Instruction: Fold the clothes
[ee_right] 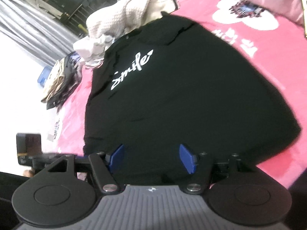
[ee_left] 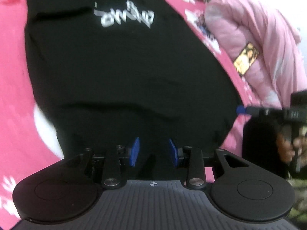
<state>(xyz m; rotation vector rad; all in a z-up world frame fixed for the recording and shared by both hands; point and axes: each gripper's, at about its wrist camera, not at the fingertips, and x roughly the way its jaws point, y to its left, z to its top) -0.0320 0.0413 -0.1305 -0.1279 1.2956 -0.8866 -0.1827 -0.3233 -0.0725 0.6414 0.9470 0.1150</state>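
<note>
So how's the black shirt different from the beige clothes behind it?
The black shirt lies spread fairly flat on the pink bedding; the beige clothes sit in a crumpled heap. The black shirt carries white lettering; the beige clothes show a waffle texture and no print. The black shirt covers far more of the bed. Both rest on the same bedding.

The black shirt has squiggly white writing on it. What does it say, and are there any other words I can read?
"Smile": white script on the black shirt, clearest in the right wrist view.
Pink marks on the pink bedsheet: too blurred to read.
Yellow patch on the pink jacket: too blurred to read.
</note>
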